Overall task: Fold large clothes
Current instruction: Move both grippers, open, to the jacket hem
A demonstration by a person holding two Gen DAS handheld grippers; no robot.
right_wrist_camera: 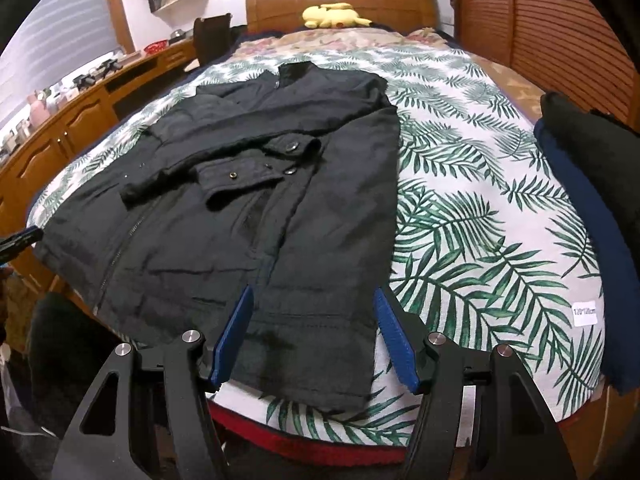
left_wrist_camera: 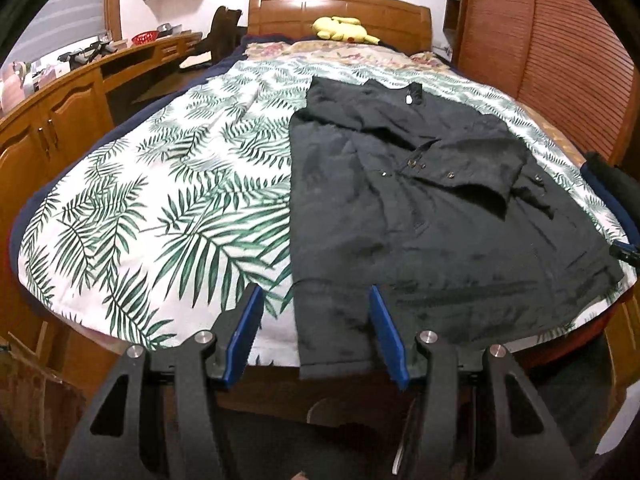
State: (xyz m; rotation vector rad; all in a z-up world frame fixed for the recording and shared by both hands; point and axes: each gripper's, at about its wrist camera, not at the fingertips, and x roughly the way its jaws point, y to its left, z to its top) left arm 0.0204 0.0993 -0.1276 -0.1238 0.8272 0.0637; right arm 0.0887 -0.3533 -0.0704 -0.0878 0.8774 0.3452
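While both sets of jaws stand parted with nothing pinched between them, the work sits at the reach-in before a fold. Left gripper (left_wrist_camera: 314, 332): blue pads apart, aimed down at the near-left hem corner of the black jacket (left_wrist_camera: 420, 200), the corner showing in the gap but, as far as I can tell, not yet touched. Right gripper (right_wrist_camera: 314, 340): pads likewise apart, framing the near-right hem corner in the right wrist view, no cloth pressed.

Jacket lies front-up on the bed, over the leaf-print sheet (left_wrist_camera: 160, 200), collar toward the wooden headboard (left_wrist_camera: 340, 12), hem at the foot edge nearest the grippers. Both sleeves (right_wrist_camera: 224, 152) are already crossed inward over the chest, cuffs with snap buttons resting near the middle. So judged: sleeves done, body fold lengthwise still to come.

Next move calls for both jaws to sink onto the two hem corners, close on the thick padded cloth, then lift and carry the hem up toward the collar together. Risk: bulky fabric slipping from a shallow bite, or the crossed sleeves shifting.

Beyond: yellow plush toy (left_wrist_camera: 344, 28) by the headboard; folded dark cloth (right_wrist_camera: 580, 208) at the bed's right edge.
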